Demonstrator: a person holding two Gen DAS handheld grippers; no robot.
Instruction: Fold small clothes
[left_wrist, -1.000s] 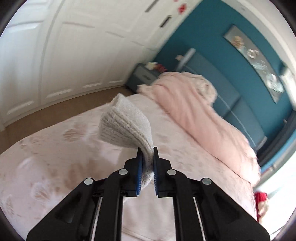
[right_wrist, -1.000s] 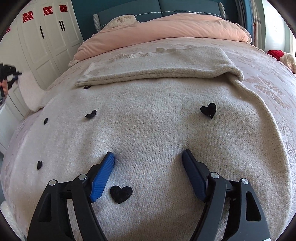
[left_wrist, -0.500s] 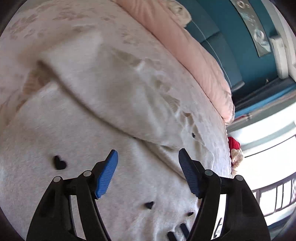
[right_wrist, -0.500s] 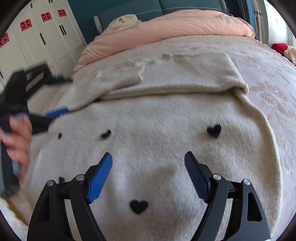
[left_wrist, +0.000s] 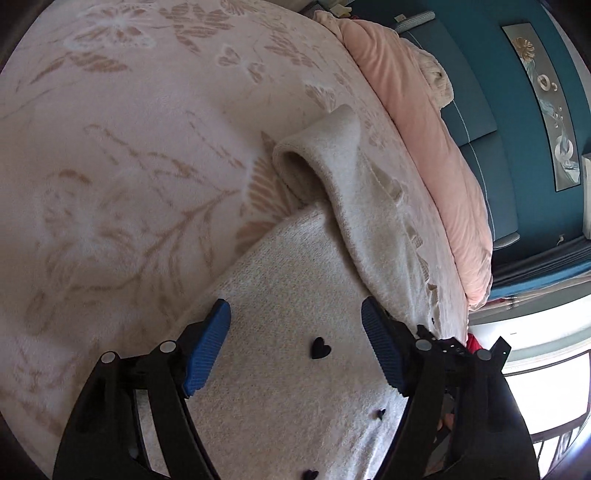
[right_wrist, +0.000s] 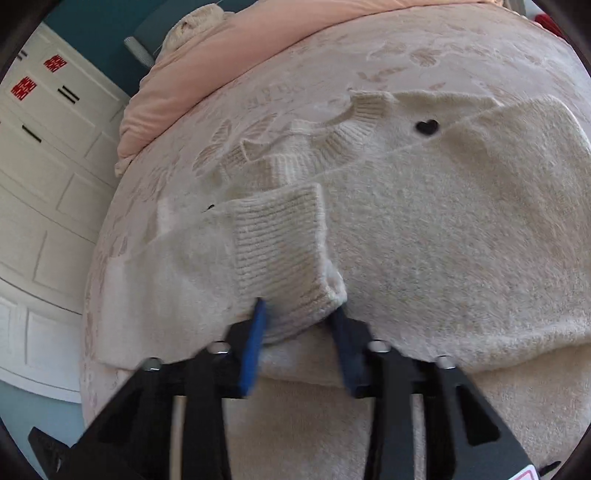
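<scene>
Pale floral bedspread (left_wrist: 110, 147) all across, with a cream knit sweater (left_wrist: 288, 406) spread flat on it.

Over to the left gripper (left_wrist: 295, 310): opening right now, blue pads (left_wrist: 207, 347) wide apart, nothing pinched. Hovering above the sweater's body, close to its left edge. Just beyond the pads, a small black heart (left_wrist: 320, 347) on the knit. Farther out, a sleeve (left_wrist: 343, 177) laid back over the body, open end gaping toward the far side. Beyond that, a pink duvet (left_wrist: 417, 129) bunched against a teal headboard (left_wrist: 480, 122).

Now the right gripper (right_wrist: 299, 306): clamped on a ribbed sleeve cuff (right_wrist: 280, 240), knit bunched between the blurred blue pads. Cuff drawn in over the sweater's front, rest of that sleeve trailing off left. Farther up, a ribbed collar (right_wrist: 332, 144) rumpled on the bedspread, another black heart just right of it. Second sleeve folded across on the right. White wardrobe doors (right_wrist: 48, 166) far left.
</scene>
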